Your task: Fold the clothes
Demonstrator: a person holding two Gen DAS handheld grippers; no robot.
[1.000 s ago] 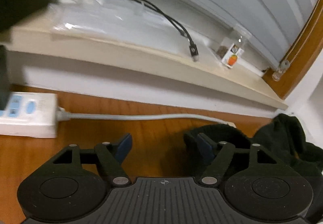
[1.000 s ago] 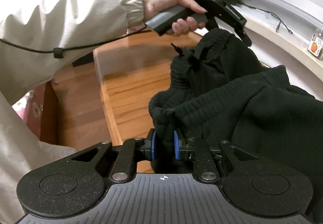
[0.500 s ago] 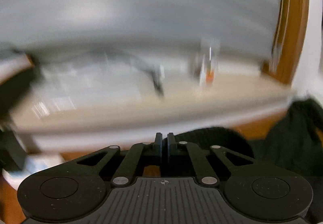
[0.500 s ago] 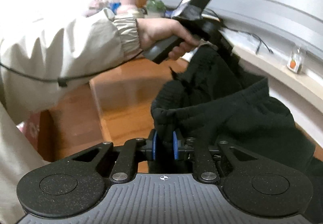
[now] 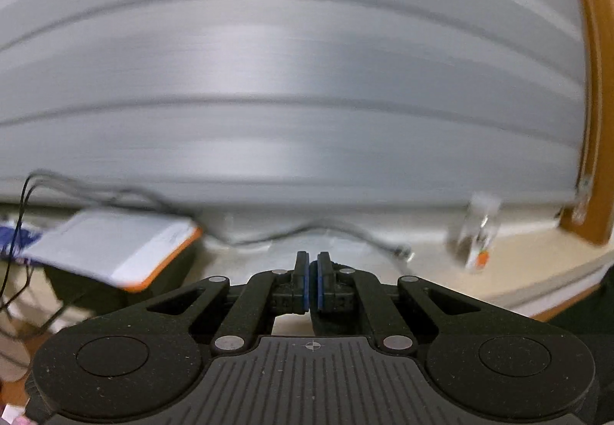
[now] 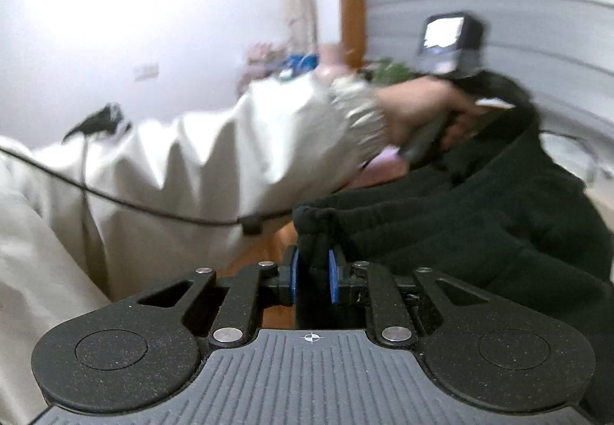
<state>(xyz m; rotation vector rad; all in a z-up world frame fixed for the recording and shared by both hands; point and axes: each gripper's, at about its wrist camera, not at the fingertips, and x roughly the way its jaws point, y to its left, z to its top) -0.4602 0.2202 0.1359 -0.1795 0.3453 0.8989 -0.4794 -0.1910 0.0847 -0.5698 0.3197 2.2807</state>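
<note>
A black garment with a ribbed band hangs stretched between both grippers, lifted above the wooden table. My right gripper is shut on a bunched edge of that band, with cloth filling the gap between its blue pads. At the upper right a hand holds the left gripper's handle, and the cloth rises up to it. In the left wrist view my left gripper is shut, its pads almost touching. Only a dark fold shows beneath them, plus a strip of the garment at the right edge.
Grey slatted blinds fill the left wrist view above a pale window sill. On the sill are a small bottle, a loose cable and a white slab with an orange edge. A cream sleeve crosses the right wrist view.
The left jaws went from wide open to shut. Both grippers rose, and the garment came up off the table with them. The left view tilted up from the tabletop to the blinds.
</note>
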